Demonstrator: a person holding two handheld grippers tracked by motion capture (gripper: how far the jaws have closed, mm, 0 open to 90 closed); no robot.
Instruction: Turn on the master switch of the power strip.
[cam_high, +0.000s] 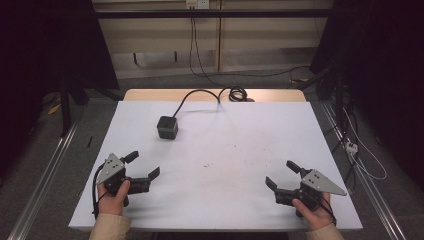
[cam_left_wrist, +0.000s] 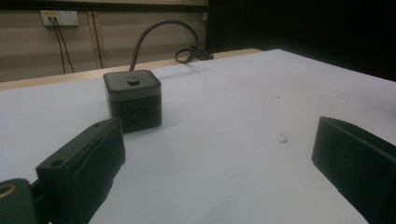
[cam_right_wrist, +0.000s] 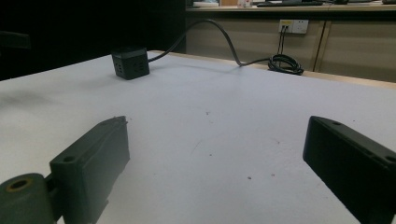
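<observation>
A dark cube-shaped power socket (cam_high: 167, 127) sits on the white table (cam_high: 235, 155), left of centre toward the back, its black cable (cam_high: 195, 95) running off to a coil at the far edge. My left gripper (cam_high: 143, 165) rests near the front left, held in a hand, jaws wide apart with nothing between them. In the left gripper view the socket cube (cam_left_wrist: 133, 100) stands just beyond the left jaw. My right gripper (cam_high: 283, 172) rests at the front right, also open and empty. From the right gripper view the cube (cam_right_wrist: 130, 62) lies far off at the upper left.
The coiled cable (cam_high: 237, 93) lies on a wooden strip at the table's back edge. Wall outlets (cam_left_wrist: 60, 17) with plugged cords show behind. Dark frames and floor rails (cam_high: 45, 170) flank the table. Loose wires and a white plug (cam_high: 351, 146) lie on the floor at right.
</observation>
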